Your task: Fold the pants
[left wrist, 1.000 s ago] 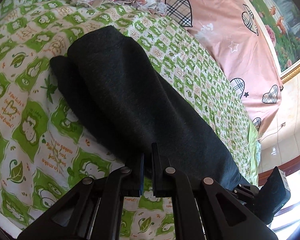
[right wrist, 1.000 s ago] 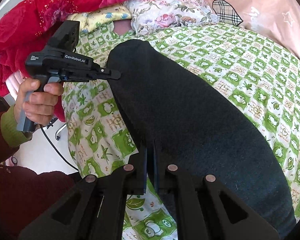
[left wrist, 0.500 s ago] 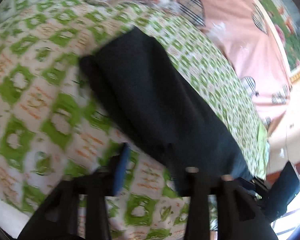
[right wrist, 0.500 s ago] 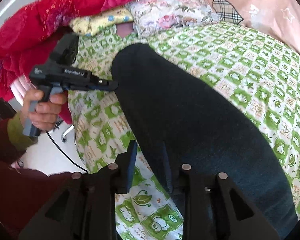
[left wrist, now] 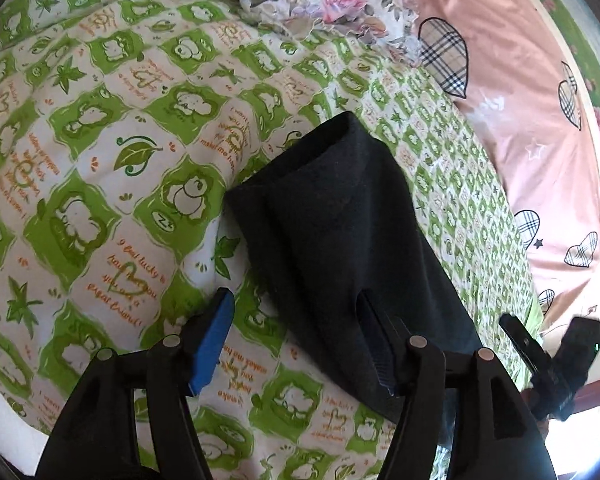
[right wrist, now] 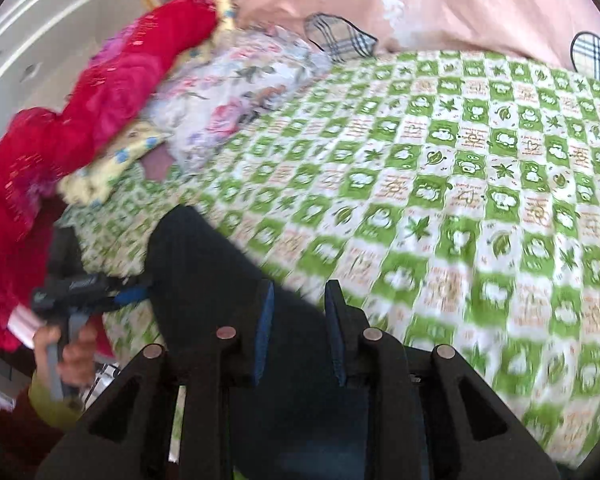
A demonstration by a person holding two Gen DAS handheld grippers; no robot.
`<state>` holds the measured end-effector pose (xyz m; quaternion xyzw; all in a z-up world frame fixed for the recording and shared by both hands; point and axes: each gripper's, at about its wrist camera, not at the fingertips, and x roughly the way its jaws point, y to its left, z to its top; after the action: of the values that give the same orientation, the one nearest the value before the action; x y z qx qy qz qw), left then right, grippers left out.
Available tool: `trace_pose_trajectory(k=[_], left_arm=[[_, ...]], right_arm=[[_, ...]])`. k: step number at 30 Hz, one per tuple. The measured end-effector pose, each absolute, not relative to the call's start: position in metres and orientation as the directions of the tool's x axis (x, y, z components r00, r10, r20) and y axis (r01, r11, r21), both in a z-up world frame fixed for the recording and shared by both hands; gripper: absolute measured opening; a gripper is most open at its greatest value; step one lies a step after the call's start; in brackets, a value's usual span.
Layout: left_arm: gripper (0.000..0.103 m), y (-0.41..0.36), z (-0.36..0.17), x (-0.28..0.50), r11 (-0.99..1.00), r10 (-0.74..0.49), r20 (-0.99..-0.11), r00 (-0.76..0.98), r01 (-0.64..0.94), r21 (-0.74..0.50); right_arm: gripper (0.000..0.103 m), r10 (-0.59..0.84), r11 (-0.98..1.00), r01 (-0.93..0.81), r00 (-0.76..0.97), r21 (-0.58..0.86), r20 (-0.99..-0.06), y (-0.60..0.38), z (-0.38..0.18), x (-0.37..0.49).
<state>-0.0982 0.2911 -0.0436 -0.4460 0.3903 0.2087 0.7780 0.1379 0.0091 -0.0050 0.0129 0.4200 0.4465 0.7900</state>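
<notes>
The dark pants [left wrist: 340,240] lie folded lengthwise on my green-checked bedsheet [left wrist: 100,160]. My left gripper [left wrist: 296,336] is opening, its pads straddling the fabric's near edge without pressing. My right gripper [right wrist: 298,328] hovers partly open, apparently holding nothing, though blur obscures it.

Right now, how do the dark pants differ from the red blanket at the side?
The dark pants lie flat in a long strip on the green checked sheet; the red blanket is bunched in a heap at the bed's edge. The pants are plain, the blanket bright with small specks. Both are soft cloth.
</notes>
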Motion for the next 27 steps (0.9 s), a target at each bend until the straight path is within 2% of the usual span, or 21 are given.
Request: trace_pose_trajectory(k=[8,13,20,23,26,27], left_arm=[[0.064,0.300,-0.053,-0.098,0.508,-0.036,-0.775,0.631,-0.656,-0.558],[0.065,0.306,-0.056,-0.091,0.497,-0.039,-0.760,0.649,-0.648,-0.578],[0.063,0.304,-0.054,-0.071,0.555,0.005,-0.767,0.642,-0.640,-0.532],[0.047,0.299,-0.054,-0.062,0.597,0.055,-0.781,0.622,-0.648,-0.473],[0.021,0.294,-0.052,-0.061,0.631,0.054,-0.765,0.642,-0.616,-0.472],[0.018,0.292,-0.047,-0.065,0.635,0.050,-0.740,0.671,-0.593,-0.495]], right_arm=[[0.028,0.603,0.557,-0.774,0.128,0.301,-0.787,0.064,-0.045,0.146],[0.028,0.591,0.519,-0.810,0.109,0.273,-0.800,0.064,-0.057,0.131],[0.028,0.590,0.487,-0.816,0.045,0.311,-0.806,0.063,-0.060,0.138],[0.028,0.575,0.476,-0.823,0.023,0.311,-0.818,0.075,-0.063,0.139],[0.015,0.546,0.447,-0.863,0.056,0.235,-0.836,0.083,-0.057,0.127],[0.010,0.544,0.442,-0.871,0.070,0.215,-0.836,0.082,-0.054,0.122]])
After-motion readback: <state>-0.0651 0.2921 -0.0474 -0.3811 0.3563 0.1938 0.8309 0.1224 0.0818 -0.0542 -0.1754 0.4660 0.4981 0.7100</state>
